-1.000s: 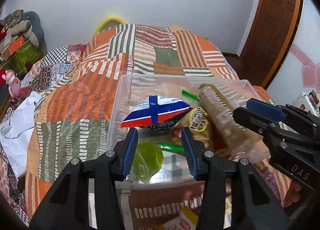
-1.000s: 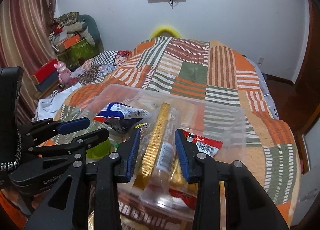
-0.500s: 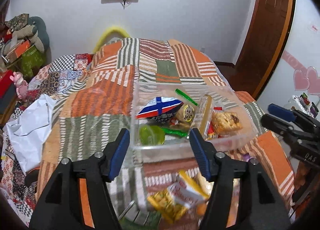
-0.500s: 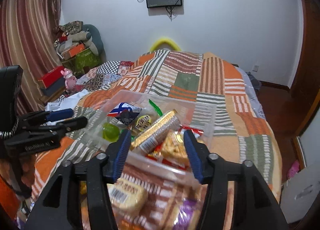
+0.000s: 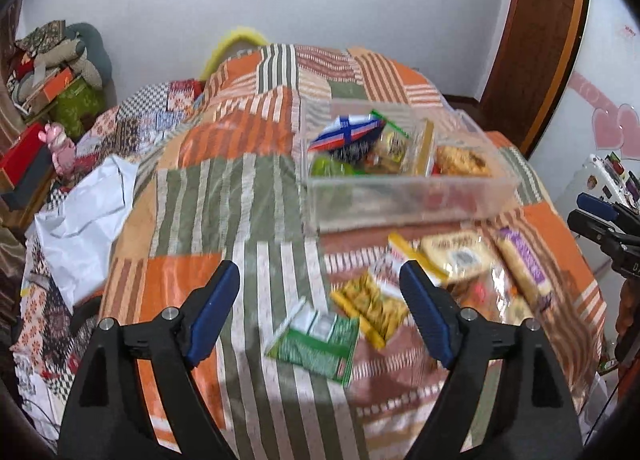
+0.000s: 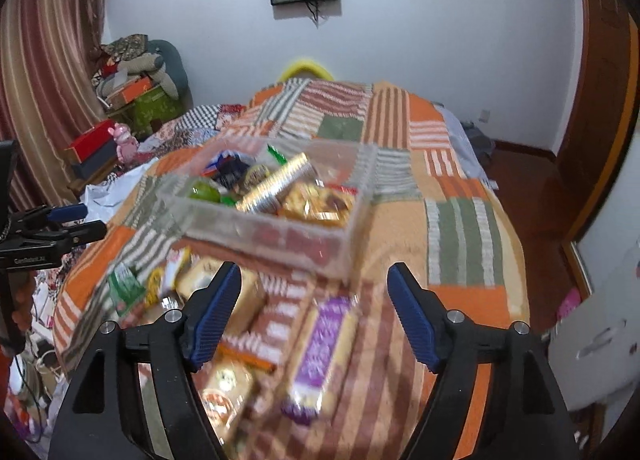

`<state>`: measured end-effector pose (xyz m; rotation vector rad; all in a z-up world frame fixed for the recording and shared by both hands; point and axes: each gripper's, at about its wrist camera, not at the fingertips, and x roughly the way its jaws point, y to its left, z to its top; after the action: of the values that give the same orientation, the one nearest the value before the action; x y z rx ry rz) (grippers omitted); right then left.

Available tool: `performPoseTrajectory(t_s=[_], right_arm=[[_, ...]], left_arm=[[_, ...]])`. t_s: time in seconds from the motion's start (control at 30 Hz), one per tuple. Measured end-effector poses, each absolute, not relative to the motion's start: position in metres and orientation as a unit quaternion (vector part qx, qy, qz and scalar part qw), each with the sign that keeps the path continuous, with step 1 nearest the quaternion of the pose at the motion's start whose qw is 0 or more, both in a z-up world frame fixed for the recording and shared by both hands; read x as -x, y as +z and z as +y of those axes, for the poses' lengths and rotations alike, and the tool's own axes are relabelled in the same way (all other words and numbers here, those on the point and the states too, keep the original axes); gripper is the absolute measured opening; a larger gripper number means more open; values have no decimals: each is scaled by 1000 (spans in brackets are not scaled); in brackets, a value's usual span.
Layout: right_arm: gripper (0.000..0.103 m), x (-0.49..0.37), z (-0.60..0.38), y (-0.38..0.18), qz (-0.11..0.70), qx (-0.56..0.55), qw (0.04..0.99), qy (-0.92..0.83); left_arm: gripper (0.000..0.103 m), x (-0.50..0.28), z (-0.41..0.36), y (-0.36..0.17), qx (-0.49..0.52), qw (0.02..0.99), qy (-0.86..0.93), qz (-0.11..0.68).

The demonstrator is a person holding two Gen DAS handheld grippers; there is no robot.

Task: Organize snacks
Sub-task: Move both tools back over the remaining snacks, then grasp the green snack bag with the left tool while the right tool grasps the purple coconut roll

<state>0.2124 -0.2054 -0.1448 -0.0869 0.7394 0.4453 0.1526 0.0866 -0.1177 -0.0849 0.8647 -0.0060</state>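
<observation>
Patchwork bed (image 5: pixel 240 188), clear bin (image 5: pixel 404 200) mid-quilt, loose packets (image 6: pixel 320 344) by near edge; left gripper (image 5: pixel 320 304), right gripper (image 6: pixel 314 310) opening wide, empty, readying next pick.

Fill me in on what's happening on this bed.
A person with a gripper in each hand is sorting snacks into a clear plastic bin on the patchwork bedspread. The bin already holds several packets. Both the left gripper and the right gripper have their jaws opening, with nothing held between them. More snacks lie loose on the bedspread in front of the bin, including a green packet, a yellow packet and a purple-labelled pack.
</observation>
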Motion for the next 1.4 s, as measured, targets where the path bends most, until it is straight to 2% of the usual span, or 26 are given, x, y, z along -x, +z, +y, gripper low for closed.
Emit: performPoseTrajectory(t_s=[0.47,0.77,0.83,0.87,0.97,1.03,1.07,1.13,1.17,1.3,1.4], right_arm=[[73,-199,-214,-197,430,37,879,202],[73,-204,-207,-212,443,45,872,205],[68,-206,-206,-215,445,47,870,206],[66,-207,-205,-216,446,47,869,208],[49,-209,-207,-215,446,41,870,206],[44,-211,-211,-214,447,26,870,207],[43,-212,-213,-214,447,21,870,207],[43,-210,-216,-214,447,15,869,210],[43,-209,-216,-213,447,15,870,209],[43,-203,-218,-211,445,11,870,212],[43,-200,-221,-207,443,5,870,216]], left_arm=[[83,-147,83,-184,52,871,-7,489],[83,-151,81,-199,38,875,8,483],[82,-152,81,-201,35,878,12,478],[79,-152,81,-201,36,880,16,474],[69,-152,83,-201,41,884,20,465],[55,-152,86,-201,45,886,17,462],[44,-152,86,-200,45,886,14,462],[34,-152,87,-198,47,885,11,463],[25,-152,88,-197,48,885,8,463],[14,-150,89,-194,46,886,5,462],[13,-147,86,-190,44,887,-1,460]])
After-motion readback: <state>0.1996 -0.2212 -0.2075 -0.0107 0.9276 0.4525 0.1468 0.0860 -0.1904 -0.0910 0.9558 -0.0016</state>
